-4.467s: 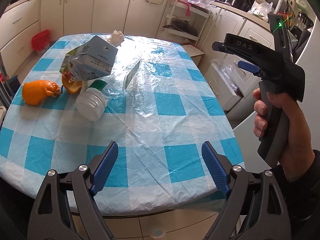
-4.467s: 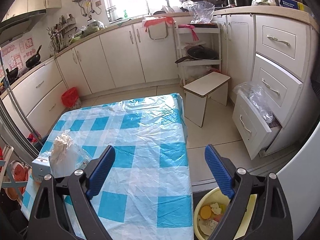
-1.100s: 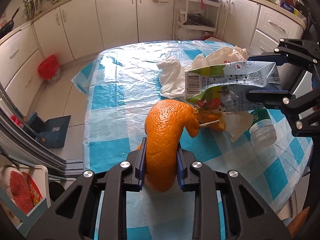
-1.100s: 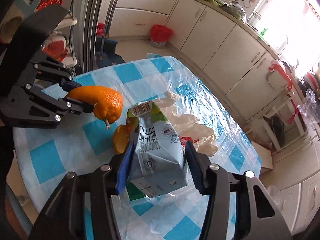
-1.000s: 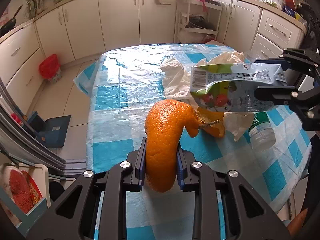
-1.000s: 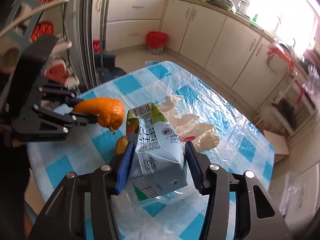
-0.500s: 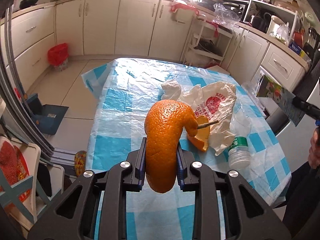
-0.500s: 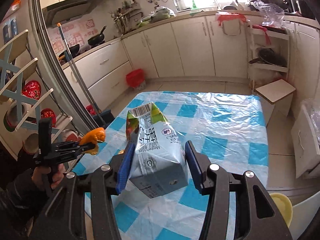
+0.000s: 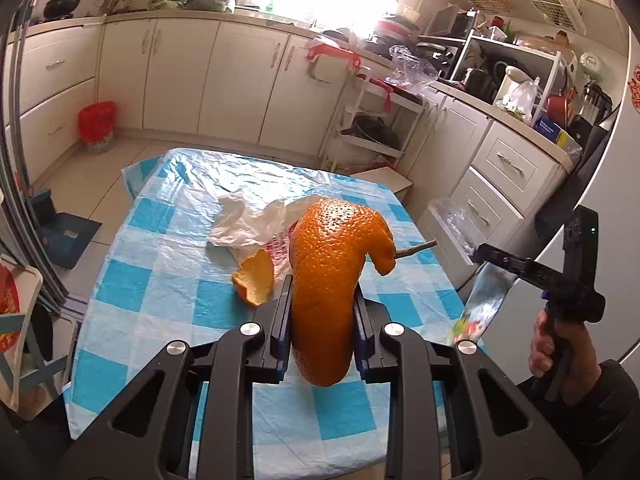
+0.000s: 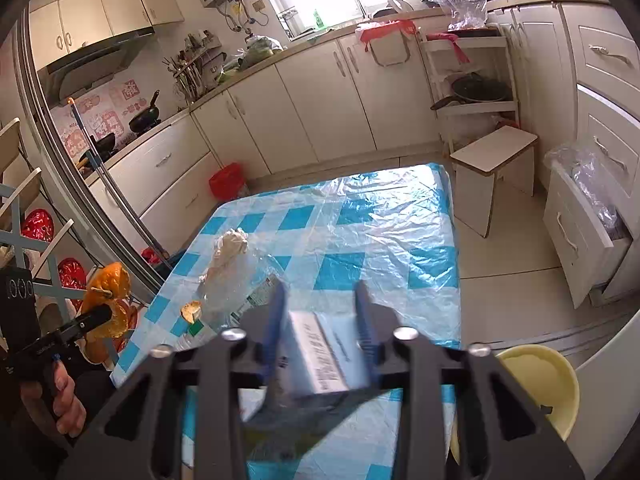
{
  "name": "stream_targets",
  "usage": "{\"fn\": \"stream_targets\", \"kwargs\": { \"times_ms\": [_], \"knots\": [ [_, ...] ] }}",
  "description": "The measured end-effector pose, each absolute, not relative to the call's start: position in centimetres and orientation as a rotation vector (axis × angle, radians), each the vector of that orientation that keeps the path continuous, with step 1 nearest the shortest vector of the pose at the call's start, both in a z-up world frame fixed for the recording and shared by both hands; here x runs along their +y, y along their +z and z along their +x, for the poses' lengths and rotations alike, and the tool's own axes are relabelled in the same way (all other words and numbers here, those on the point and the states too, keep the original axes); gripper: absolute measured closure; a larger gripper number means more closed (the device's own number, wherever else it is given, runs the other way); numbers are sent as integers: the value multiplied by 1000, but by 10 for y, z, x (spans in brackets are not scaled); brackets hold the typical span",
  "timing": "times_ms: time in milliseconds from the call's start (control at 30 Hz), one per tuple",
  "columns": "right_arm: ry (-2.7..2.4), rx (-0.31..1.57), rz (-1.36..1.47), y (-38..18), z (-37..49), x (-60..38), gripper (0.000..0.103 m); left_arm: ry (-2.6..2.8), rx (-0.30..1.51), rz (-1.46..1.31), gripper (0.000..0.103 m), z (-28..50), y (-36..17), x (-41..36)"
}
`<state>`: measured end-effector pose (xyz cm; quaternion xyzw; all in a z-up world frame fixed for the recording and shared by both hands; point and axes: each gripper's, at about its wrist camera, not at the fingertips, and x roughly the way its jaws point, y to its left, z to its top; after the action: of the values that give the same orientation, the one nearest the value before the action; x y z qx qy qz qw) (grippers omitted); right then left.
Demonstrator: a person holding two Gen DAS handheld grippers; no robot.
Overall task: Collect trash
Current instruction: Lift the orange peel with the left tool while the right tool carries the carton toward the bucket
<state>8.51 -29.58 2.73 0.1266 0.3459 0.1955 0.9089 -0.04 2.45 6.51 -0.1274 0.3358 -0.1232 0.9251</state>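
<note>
My left gripper (image 9: 320, 304) is shut on a large orange peel (image 9: 332, 276) and holds it above the blue checked table (image 9: 160, 280). It also shows at the left of the right wrist view (image 10: 105, 300). My right gripper (image 10: 320, 308) has its jaws around a crushed drink carton (image 10: 320, 352), which is blurred and tilted down between them. In the left wrist view that gripper (image 9: 536, 276) is off the table's right edge with the carton (image 9: 480, 304) hanging under it. A smaller orange peel (image 9: 256, 280), a white plastic bag (image 9: 256, 224) and a plastic bottle (image 10: 208, 320) lie on the table.
A yellow bowl (image 10: 536, 388) with scraps sits on the floor right of the table. A white stool (image 10: 492, 160) stands at the far corner, and an open drawer with a plastic bag (image 10: 592, 216) is at the right. White cabinets ring the room; a red bin (image 10: 228, 180) is beyond.
My right gripper has swung the carton off the table's right side and tilted it downward. My left gripper keeps its hold on the orange peel and has drawn back from the table.
</note>
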Motion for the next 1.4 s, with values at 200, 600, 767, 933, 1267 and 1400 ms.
{"fn": "stream_targets", "kwargs": {
  "times_ms": [200, 600, 767, 933, 1267, 1400],
  "knots": [
    [354, 779, 248, 12, 81, -302, 78, -269, 701, -243, 80, -9, 63, 7],
    [411, 874, 57, -10, 66, -265, 45, -187, 784, -285, 80, -20, 24, 37],
    [396, 893, 52, -9, 65, -269, 33, -171, 779, -301, 80, -19, 22, 48],
    [364, 957, -61, -20, 58, -263, 34, -163, 789, -309, 80, -19, 19, 52],
    [406, 923, -49, -14, 54, -261, 69, -190, 778, -300, 80, -22, 24, 43],
    [404, 881, 24, -6, 56, -270, 70, -202, 773, -303, 80, -25, 26, 42]
  ]
}}
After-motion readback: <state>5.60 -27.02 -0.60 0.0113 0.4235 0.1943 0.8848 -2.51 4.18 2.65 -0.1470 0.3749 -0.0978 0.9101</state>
